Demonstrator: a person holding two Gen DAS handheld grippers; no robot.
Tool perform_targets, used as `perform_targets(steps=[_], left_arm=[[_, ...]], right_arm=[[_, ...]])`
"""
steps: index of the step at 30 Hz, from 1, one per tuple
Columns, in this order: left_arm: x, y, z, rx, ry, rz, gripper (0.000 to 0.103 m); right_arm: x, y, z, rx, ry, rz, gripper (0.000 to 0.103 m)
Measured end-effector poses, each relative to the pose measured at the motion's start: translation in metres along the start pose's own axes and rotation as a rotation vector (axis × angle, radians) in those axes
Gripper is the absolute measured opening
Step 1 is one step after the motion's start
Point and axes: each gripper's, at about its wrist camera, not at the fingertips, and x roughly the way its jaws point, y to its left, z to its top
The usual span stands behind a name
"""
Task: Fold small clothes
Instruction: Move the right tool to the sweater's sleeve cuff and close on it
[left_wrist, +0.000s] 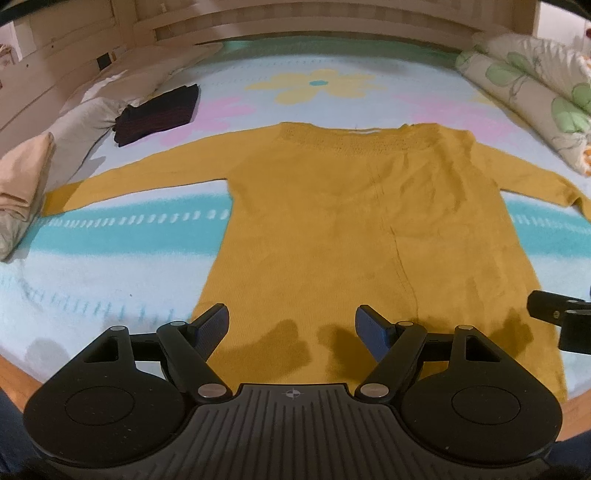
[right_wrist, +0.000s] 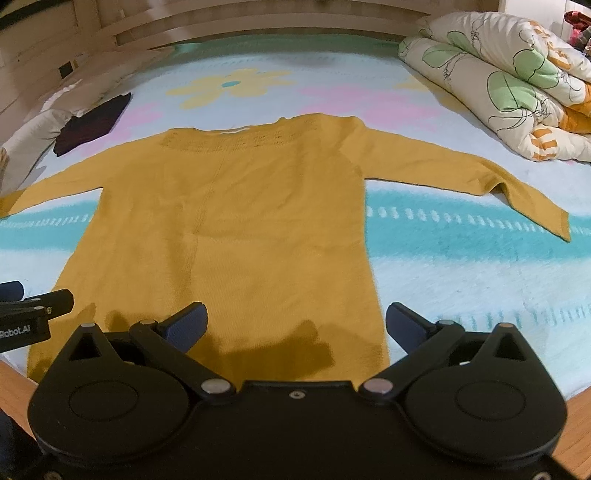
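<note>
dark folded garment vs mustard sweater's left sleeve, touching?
Apart. The left wrist view shows the dark folded garment lying beyond the mustard sweater, with a strip of bare blanket plainly visible between it and the sleeve.

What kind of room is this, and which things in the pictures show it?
Most likely a bedroom. The mustard sweater lies spread flat on a bed with a flower-pattern cover. A rolled floral quilt sits at one side, and pale pillows and a wooden headboard line the edges.
</note>
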Motion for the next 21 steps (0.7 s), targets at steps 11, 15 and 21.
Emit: perform_targets(steps=[11,15,21], left_arm=[[0.007,-0.006,0.005,0.027,-0.002,-0.024,0.075],[0.008,-0.013,0.009,0.054,-0.009,-0.052,0.073],[0.012,-0.019,0.028,0.030,0.041,-0.122,0.067]], right_arm=[[0.008,-0.004,-0.003,0.032,0.040,0.024,0.102],[0.013,-0.008,-0.002,0.036,0.067,0.037,0.102],[-0.002,-0.035,0.023,0.102,0.020,0.041,0.098]])
